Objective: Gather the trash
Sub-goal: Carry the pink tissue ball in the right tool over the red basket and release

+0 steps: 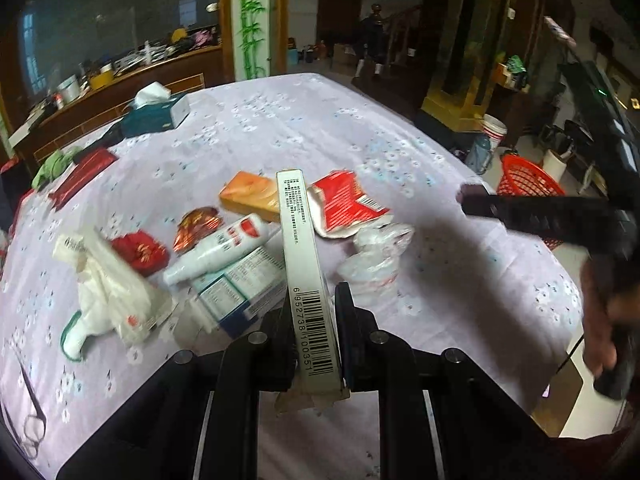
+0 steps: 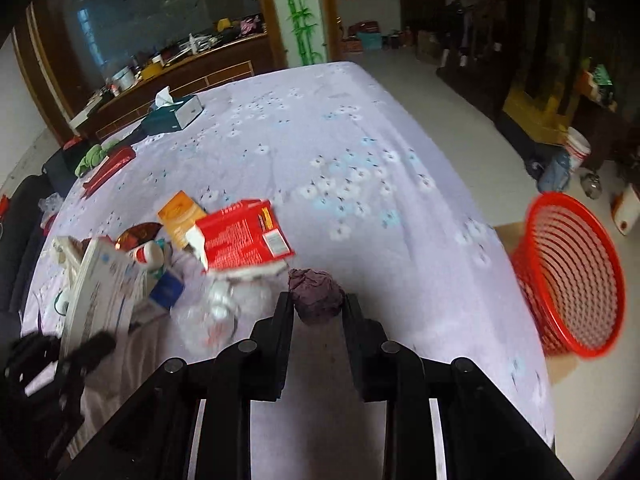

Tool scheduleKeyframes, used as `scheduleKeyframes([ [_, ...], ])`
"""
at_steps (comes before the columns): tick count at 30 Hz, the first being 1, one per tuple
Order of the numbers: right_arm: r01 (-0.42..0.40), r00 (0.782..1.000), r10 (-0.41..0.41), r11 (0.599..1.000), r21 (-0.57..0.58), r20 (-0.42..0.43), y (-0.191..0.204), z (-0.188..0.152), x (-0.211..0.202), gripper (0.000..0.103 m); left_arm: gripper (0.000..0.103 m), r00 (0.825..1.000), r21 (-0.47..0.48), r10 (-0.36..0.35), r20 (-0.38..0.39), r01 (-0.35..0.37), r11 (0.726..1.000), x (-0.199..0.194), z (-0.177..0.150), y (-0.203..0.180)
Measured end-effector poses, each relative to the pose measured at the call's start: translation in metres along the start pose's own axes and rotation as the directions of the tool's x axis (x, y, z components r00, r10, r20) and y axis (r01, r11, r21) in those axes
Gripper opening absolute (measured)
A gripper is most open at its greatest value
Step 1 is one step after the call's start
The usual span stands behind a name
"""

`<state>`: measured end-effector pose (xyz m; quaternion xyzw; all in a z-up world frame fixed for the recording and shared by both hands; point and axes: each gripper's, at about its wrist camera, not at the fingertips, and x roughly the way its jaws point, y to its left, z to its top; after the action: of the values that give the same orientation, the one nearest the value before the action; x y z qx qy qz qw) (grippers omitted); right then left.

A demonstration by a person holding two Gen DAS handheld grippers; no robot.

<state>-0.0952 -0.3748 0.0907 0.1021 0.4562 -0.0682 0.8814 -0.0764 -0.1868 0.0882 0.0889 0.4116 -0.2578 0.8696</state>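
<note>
My left gripper [image 1: 314, 300] is shut on a long white box with a barcode [image 1: 300, 232], held tilted above the pile of trash. Under it lie a torn red carton [image 1: 344, 204], an orange box [image 1: 250, 196], a white bottle [image 1: 220, 248], crumpled clear plastic [image 1: 376, 256] and a white plastic bag [image 1: 108, 288]. My right gripper [image 2: 318, 300] is shut on a crumpled purple wad [image 2: 314, 284] just right of the pile, over the tablecloth. A red mesh basket [image 2: 572, 276] stands on the floor beyond the table's right edge.
A teal tissue box [image 1: 160, 114], a flat red box [image 1: 84, 176] and a green cloth [image 1: 52, 166] sit at the far left of the flowered tablecloth [image 1: 304, 128]. Scissors [image 1: 30, 412] lie near the left front corner. A white bucket [image 2: 578, 148] stands on the floor beyond the basket.
</note>
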Motion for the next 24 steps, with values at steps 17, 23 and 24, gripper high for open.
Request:
scheduleKeyframes([
  [17, 0.094, 0.992, -0.107, 0.982, 0.166, 0.071, -0.01, -0.046, -0.071, 0.026, 0.016, 0.985, 0.162, -0.165, 0.055, 0.154, 0.975, -0.02, 0.016, -0.035],
  [23, 0.082, 0.991, -0.103, 0.972, 0.221, 0.085, -0.015, -0.049, -0.082, 0.026, 0.016, 0.979, 0.19, -0.193, 0.06, 0.179, 0.965, -0.026, 0.02, -0.037],
  [24, 0.08, 0.991, -0.102, 0.971, 0.224, 0.086, -0.015, -0.049, -0.082, 0.027, 0.016, 0.979, 0.193, -0.194, 0.06, 0.18, 0.965, -0.027, 0.02, -0.038],
])
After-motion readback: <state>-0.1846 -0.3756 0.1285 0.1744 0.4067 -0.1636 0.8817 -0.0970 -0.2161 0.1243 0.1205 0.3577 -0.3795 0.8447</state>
